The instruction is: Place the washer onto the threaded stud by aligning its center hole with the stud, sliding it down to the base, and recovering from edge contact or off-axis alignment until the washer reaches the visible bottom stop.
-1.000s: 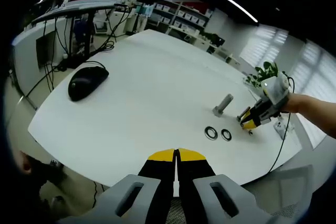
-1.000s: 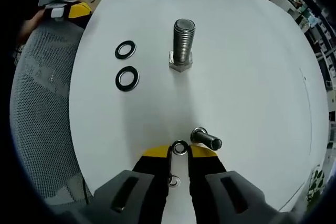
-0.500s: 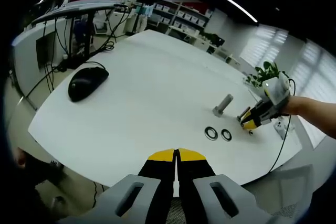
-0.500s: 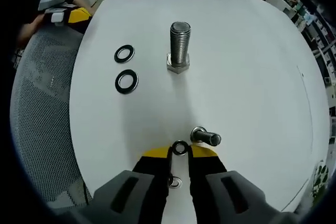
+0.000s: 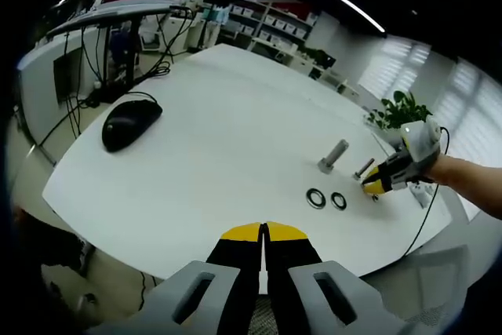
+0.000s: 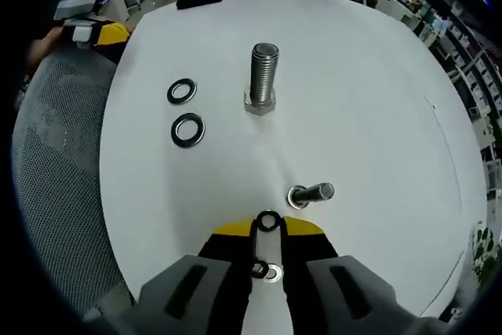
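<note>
Lifted slightly since earlier, a washer [image 6: 268, 221] is pinched by the right gripper [image 6: 267, 229], to be centred over the stud [image 6: 263, 78]; the left gripper [image 5: 263, 233] is closed empty.

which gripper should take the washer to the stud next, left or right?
Right. The right gripper already pinches a small washer at its fingertips, with the upright threaded stud straight ahead on the table. The left gripper is shut, holds nothing, and sits at the table's near edge, far from the stud.
</note>
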A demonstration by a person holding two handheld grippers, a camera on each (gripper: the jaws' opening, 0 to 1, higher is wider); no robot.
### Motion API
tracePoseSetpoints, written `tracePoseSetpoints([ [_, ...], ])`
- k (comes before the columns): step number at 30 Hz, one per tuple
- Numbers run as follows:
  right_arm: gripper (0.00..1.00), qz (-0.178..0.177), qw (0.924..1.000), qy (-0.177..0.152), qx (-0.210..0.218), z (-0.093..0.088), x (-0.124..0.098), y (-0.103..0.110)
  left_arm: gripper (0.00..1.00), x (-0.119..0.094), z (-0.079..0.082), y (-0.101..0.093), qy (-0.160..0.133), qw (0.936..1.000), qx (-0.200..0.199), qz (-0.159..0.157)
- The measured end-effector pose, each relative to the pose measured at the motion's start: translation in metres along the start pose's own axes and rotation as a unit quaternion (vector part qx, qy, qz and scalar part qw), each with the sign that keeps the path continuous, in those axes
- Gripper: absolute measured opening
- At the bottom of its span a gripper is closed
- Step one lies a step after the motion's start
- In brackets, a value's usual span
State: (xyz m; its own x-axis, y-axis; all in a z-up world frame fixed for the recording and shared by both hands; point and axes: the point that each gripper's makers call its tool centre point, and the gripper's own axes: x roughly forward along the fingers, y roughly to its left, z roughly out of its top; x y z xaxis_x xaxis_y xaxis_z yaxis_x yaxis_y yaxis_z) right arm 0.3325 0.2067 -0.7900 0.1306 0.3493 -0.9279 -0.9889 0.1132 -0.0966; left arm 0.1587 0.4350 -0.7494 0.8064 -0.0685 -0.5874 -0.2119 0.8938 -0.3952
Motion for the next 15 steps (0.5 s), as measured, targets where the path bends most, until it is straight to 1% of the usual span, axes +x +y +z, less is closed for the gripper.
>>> tracePoseSetpoints([
  [3, 0.14, 0.003, 0.9996, -0.013, 0.026, 0.002, -0.008, 0.003, 0.0, 0.0, 0.0, 0.0, 0.001, 1.0, 0.0, 0.0],
  [8, 0.14, -0.004, 0.9993, -0.022, 0.029, 0.005, -0.022, 0.002, 0.0, 0.0, -0.001, 0.0, 0.001, 1.0, 0.0, 0.0],
  [15, 0.14, -0.017, 0.9981, -0.044, 0.039, 0.019, -0.04, -0.008, 0.0, -0.001, -0.001, 0.0, 0.001, 1.0, 0.0, 0.001],
])
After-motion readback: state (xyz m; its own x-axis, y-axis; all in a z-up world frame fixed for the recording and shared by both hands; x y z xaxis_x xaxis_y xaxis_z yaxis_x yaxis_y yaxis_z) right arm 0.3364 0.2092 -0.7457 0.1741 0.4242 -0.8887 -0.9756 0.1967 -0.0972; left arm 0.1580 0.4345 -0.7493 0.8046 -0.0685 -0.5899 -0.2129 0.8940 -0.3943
